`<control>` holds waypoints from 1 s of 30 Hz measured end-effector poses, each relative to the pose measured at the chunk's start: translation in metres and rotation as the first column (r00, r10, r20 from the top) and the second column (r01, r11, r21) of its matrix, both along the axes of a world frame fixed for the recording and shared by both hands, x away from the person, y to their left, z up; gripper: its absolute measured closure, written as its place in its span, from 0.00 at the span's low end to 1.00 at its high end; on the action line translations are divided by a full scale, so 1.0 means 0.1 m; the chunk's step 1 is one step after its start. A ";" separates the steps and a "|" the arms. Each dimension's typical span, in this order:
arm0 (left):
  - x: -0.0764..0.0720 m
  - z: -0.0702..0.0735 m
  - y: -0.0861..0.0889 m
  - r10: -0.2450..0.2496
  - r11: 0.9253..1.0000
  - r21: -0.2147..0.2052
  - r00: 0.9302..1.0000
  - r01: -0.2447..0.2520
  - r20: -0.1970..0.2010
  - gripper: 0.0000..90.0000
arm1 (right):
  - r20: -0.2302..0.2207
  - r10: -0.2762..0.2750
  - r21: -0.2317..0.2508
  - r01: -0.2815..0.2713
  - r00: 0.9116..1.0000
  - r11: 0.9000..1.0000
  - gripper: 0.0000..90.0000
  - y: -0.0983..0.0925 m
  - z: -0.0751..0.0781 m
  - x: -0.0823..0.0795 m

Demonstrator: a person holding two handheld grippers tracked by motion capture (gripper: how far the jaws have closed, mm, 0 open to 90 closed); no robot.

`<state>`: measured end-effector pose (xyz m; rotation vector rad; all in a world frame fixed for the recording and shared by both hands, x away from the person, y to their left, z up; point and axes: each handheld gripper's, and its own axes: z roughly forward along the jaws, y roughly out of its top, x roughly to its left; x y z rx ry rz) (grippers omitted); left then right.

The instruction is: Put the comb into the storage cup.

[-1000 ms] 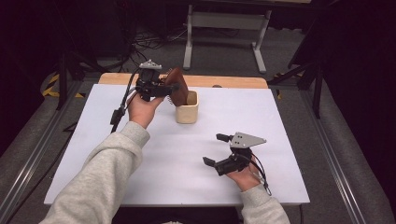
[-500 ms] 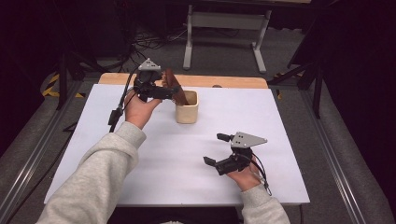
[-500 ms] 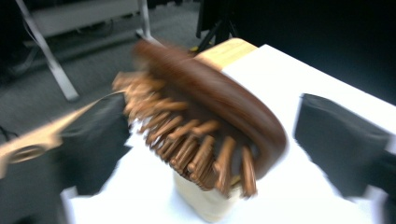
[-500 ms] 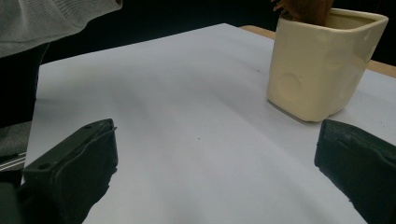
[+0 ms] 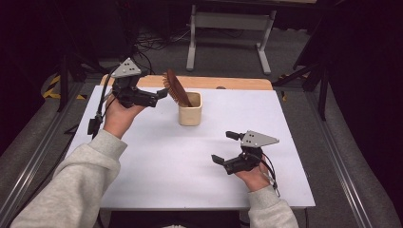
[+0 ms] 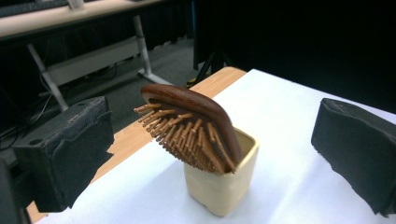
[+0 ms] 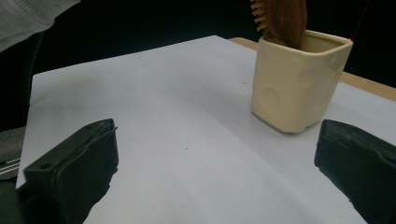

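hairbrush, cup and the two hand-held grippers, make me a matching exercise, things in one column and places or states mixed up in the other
Things:
1. hairbrush
2. cup
3. left hand-held gripper
4. right hand-held gripper

Places or states:
A. cream, standing on the white table top
B. open, low over the table near the person's edge
C. leaning tilted, its handle end down in the cup
D. open, held beside the brush head, not touching it

Pairs: 1-C, 2-A, 3-D, 4-B

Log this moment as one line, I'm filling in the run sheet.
left tongs: open, beside hairbrush | hairbrush: handle down in cream cup, leaning | right tongs: open, holding nothing, low over table
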<state>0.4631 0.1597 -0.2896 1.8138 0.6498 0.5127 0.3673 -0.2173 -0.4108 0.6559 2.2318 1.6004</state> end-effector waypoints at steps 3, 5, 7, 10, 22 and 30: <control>-0.12 0.01 0.10 -0.013 1.000 -0.017 1.000 0.013 0.022 0.00 | 0.008 -0.008 0.003 0.008 1.000 1.000 0.00 -0.03 0.04 0.00; -0.21 -0.01 0.16 -0.020 0.999 -0.025 0.999 0.022 0.050 0.00 | 0.013 -0.013 0.005 0.013 1.000 1.000 0.00 -0.05 0.05 0.00; -0.30 -0.02 0.22 -0.025 0.999 -0.028 0.998 0.026 0.062 0.00 | 0.016 -0.016 0.006 0.016 1.000 1.000 0.00 -0.06 0.05 0.00; -0.37 -0.04 0.28 -0.034 0.999 -0.040 0.998 0.036 0.060 0.00 | 0.017 -0.018 0.006 0.018 1.000 1.000 0.00 -0.07 0.06 -0.01; -0.70 -0.28 0.57 -0.048 0.997 -0.058 0.998 0.051 0.046 0.00 | 0.020 -0.036 0.002 0.036 0.999 0.999 0.00 -0.13 0.07 -0.03; -0.84 -0.53 0.70 -0.038 0.996 -0.074 0.999 0.040 0.030 0.00 | 0.017 -0.044 0.000 0.044 0.999 0.999 0.00 -0.15 0.06 -0.02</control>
